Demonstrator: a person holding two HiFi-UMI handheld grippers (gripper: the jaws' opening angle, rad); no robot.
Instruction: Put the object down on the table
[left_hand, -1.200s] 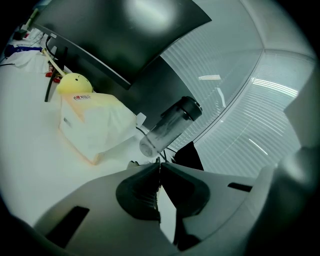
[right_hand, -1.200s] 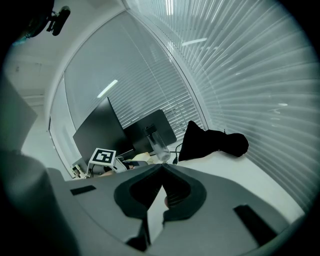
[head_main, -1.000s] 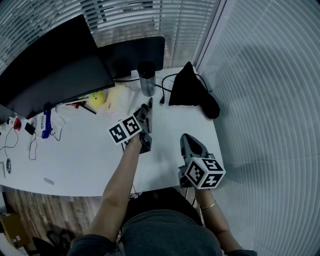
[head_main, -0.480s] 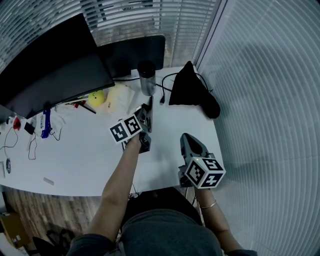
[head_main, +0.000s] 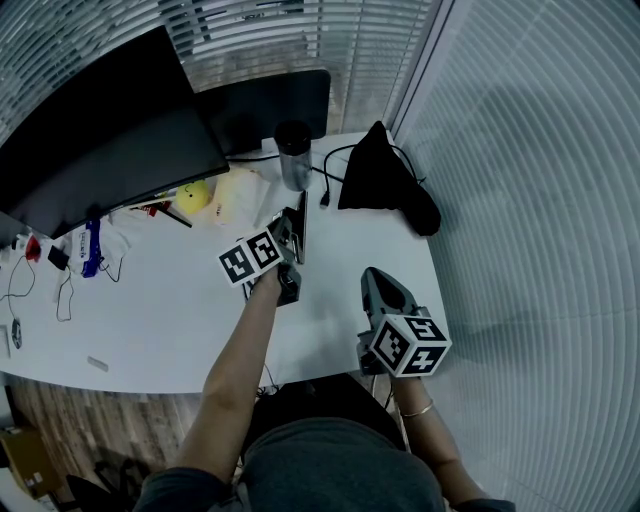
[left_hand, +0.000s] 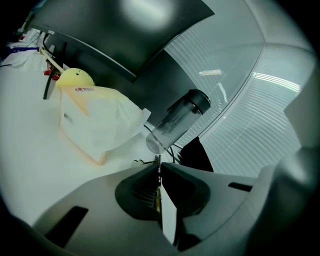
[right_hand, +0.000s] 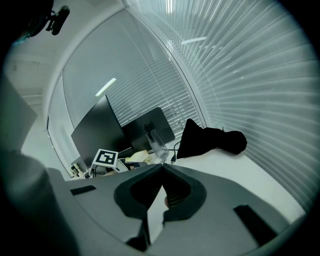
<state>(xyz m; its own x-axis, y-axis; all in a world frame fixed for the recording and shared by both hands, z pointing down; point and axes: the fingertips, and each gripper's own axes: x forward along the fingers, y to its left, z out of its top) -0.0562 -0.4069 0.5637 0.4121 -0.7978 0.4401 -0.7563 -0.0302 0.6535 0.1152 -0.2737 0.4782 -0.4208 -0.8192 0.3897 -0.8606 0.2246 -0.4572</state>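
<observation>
In the head view my left gripper (head_main: 291, 224) hovers over the middle of the white table (head_main: 160, 300), with its marker cube (head_main: 250, 259) behind it. Its jaws are shut on a thin flat object (left_hand: 156, 192), seen edge-on as a pale strip in the seam between the pads in the left gripper view; what it is cannot be told. A dark narrow strip (head_main: 301, 215) runs along that gripper. My right gripper (head_main: 381, 282) is shut and holds nothing, near the table's front right edge. In the right gripper view its jaws meet (right_hand: 162, 166).
A clear tumbler with a dark lid (head_main: 293, 157) stands just beyond the left gripper, and a black bag (head_main: 380, 180) with a cable lies at the back right. A pale plastic bag (head_main: 237, 195), a yellow ball (head_main: 194, 195) and a dark monitor (head_main: 110, 150) fill the back left.
The left gripper has crept slightly away from me with the thin object still held. The right gripper has not moved.
</observation>
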